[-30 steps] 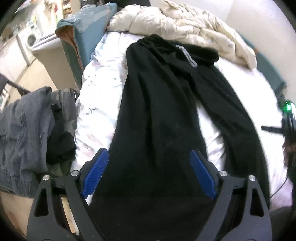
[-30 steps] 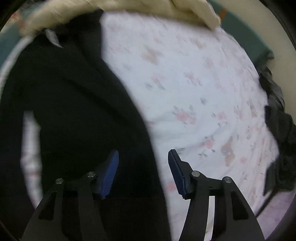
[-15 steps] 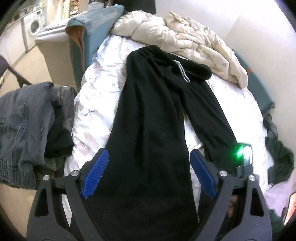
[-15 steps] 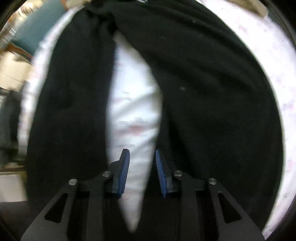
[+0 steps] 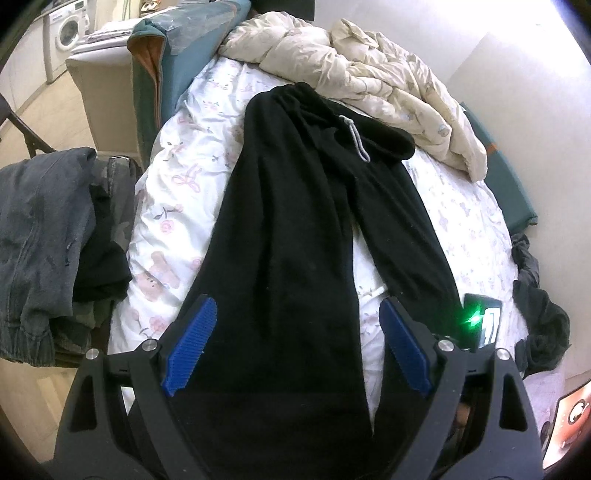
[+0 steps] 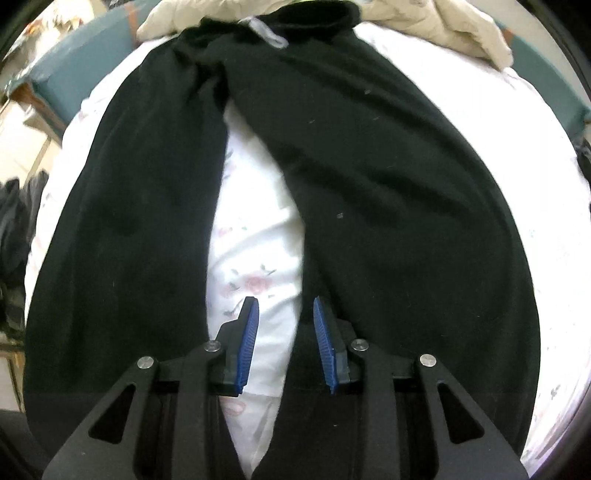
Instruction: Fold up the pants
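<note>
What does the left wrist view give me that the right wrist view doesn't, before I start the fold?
Only the left wrist view shows the white washing machine, the grey jacket heaped beside the bed, the right gripper's green-lit body and the open left gripper.

Only the right wrist view shows the right gripper between its fingertips, part open over bare floral bedsheet between the legs.

Both show the black drawstring pants spread flat and the cream duvet beyond the waistband.

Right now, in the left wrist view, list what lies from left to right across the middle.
Grey jacket → floral bedsheet → black pants → dark crumpled garment.
</note>
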### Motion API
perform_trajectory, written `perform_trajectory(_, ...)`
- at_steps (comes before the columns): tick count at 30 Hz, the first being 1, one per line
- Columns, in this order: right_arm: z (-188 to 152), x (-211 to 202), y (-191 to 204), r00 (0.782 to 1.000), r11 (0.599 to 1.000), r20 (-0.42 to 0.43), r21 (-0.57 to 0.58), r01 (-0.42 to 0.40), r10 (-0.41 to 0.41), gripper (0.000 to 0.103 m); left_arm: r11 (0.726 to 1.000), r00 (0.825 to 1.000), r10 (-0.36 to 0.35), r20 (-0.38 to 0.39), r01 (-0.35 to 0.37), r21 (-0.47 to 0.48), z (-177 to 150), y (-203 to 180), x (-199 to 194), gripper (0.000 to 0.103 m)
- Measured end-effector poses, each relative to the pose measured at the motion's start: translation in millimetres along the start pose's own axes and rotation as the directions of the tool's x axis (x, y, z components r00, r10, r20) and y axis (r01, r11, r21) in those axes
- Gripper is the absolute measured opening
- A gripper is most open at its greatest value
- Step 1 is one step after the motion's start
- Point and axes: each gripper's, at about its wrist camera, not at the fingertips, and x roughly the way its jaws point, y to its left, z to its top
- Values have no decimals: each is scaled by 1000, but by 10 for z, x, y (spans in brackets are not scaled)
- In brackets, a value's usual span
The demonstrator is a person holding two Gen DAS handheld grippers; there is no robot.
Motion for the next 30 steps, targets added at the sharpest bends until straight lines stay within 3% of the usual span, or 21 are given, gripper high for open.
perform_trajectory(4,-26,85,-131,998,999,-52,6,41,-41,32,1000,1000,-7,-6,7,-20,13,29,5,88)
perform_trajectory(9,-53,354,-133,993,1000,-118,-3,29,-29,30,1000,1000,3,3,-3,-3,10,3,12,88)
perform_trajectory(10,3,393,-107,993,999,-107,-21,44,-46,23,1000,1000,10,4,-10,2,8,-1,17,88)
perform_trajectory(11,7,391,-76,994,998,-92,-38,52,-56,1,1000,1000,17,2,-17,6,4,5,25,88)
perform_trajectory(16,-129,44,227,994,982,-20,-156,-106,104,1,1000,1000,10,1,-10,-24,32,60,17,88)
perform_trajectory(19,-216,-33,318,983,961,-58,-212,-180,171,2,1000,1000,16,8,-16,-23,42,46,23,88)
perform_trajectory(22,-192,237,258,985,976,-150,-189,-109,81,9,1000,1000,23,-2,-23,-5,28,3,76,88)
perform_trajectory(24,-184,349,193,971,981,-219,-145,-129,95,18,999,999,37,-6,-37,10,21,-20,103,88)
perform_trajectory(25,-175,320,185,967,978,-225,-136,-156,123,23,999,999,38,-5,-38,13,27,-21,109,88)
perform_trajectory(27,-189,159,189,959,969,-219,-126,-213,182,50,999,999,52,8,-53,13,56,2,104,88)
perform_trajectory(30,-225,-269,123,970,968,-146,-132,-212,192,54,997,997,75,25,-75,-21,107,100,87,88)
